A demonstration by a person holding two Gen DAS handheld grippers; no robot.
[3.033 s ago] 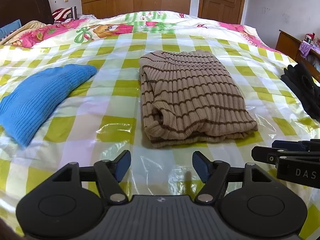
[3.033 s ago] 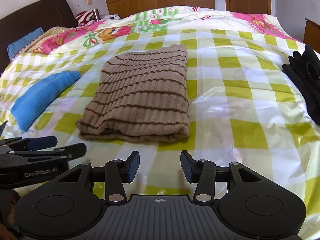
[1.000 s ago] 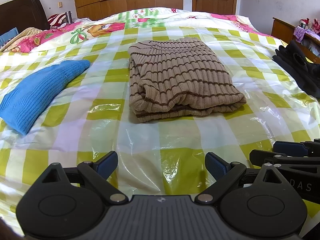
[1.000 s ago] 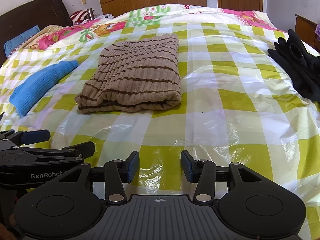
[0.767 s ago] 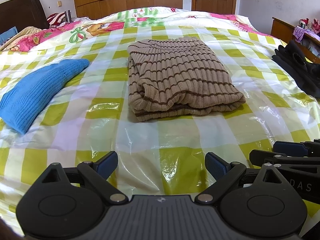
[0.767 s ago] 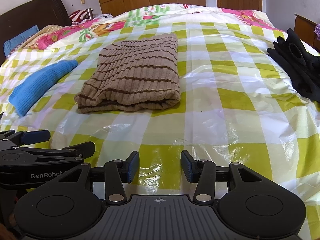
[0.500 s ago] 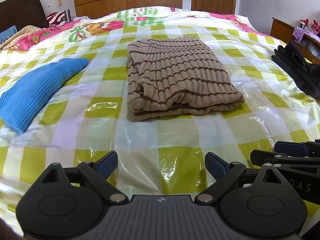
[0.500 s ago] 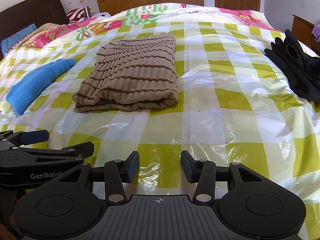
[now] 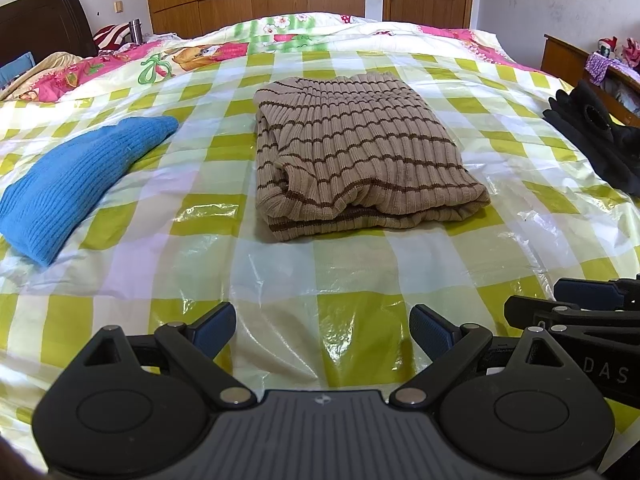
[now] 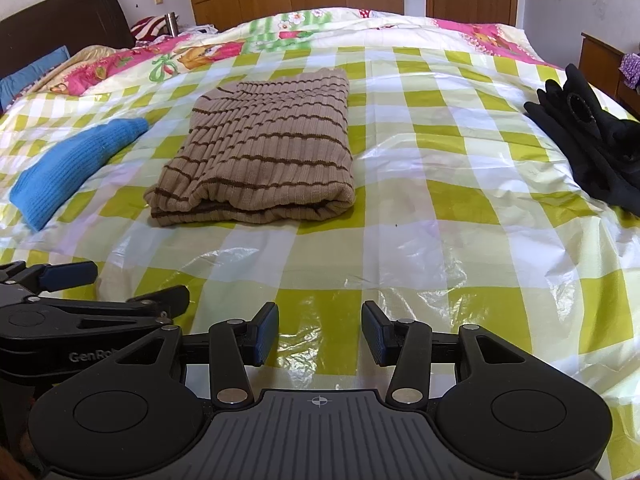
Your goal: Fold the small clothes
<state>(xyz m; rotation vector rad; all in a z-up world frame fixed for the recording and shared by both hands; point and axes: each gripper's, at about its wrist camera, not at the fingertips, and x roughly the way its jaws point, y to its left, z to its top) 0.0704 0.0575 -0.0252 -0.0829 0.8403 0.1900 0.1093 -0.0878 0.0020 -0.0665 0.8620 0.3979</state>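
A tan sweater with brown stripes (image 9: pixel 360 156) lies folded into a rectangle on the checked plastic sheet, also in the right wrist view (image 10: pixel 264 156). My left gripper (image 9: pixel 322 330) is open wide and empty, well in front of the sweater. My right gripper (image 10: pixel 320 334) is open and empty, also in front of it, just right of the left one. Each gripper's fingers show at the edge of the other's view, the right (image 9: pixel 576 312) and the left (image 10: pixel 72 280).
A folded blue knit garment (image 9: pixel 76 176) lies at the left, seen too from the right wrist (image 10: pixel 72 164). A black garment pile (image 10: pixel 592 148) sits at the right bed edge. A flowered quilt (image 9: pixel 240 48), dark headboard and wooden wardrobe are behind.
Both grippers have drawn back from the folded sweater, which now lies further off. The left gripper's fingers have spread wider than three seconds ago. The sweater has not moved.
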